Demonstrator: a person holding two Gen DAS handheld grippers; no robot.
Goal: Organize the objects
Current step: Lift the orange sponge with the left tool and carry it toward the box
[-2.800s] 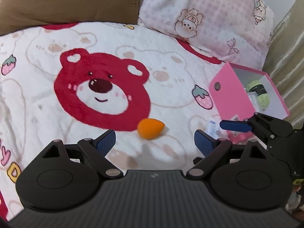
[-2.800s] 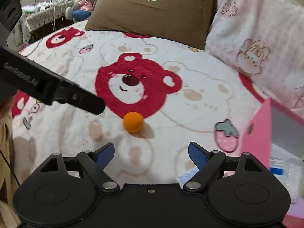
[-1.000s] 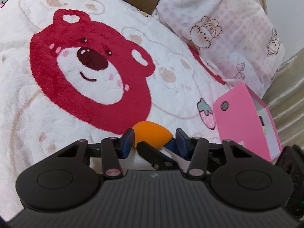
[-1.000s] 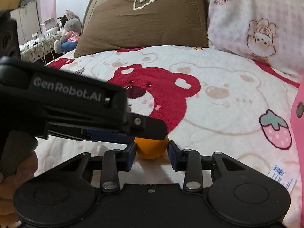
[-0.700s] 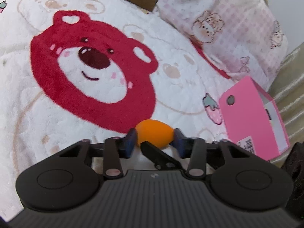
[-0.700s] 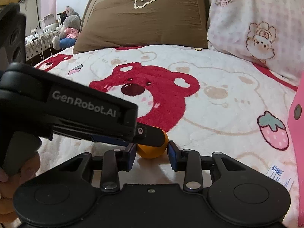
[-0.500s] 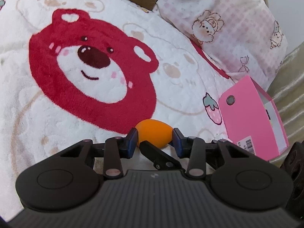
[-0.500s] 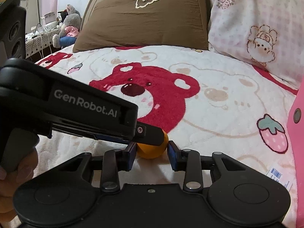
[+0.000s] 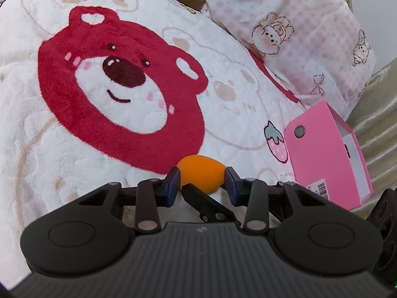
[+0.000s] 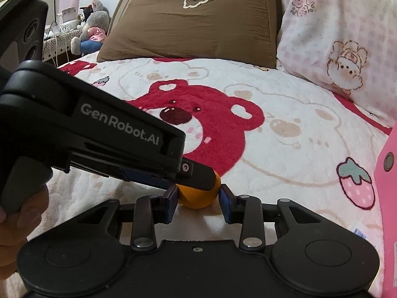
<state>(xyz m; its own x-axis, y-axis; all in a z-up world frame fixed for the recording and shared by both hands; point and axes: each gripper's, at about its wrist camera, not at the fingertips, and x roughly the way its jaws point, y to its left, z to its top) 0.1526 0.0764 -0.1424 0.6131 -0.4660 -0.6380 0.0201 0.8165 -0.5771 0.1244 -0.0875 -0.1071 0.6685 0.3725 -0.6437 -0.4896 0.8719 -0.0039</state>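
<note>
Left tongs (image 9: 201, 178) pinching the orange sponge (image 9: 200, 175) across its sides, just above the bear blanket (image 9: 74, 149) on the bed — right tongs (image 10: 198, 196) closed against the same sponge (image 10: 198, 200) from another angle. Probably light, soft and squashy, so a gentle squeeze at the widest part should do; a hard one would dent it. Further right, pink box (image 9: 325, 156) near, open side facing away.

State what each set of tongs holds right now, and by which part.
Both tongs close on the orange sponge egg. The left tongs squeeze its two long ends, blunt and pointed. The right tongs squeeze its round sides, crosswise to the left.
</note>
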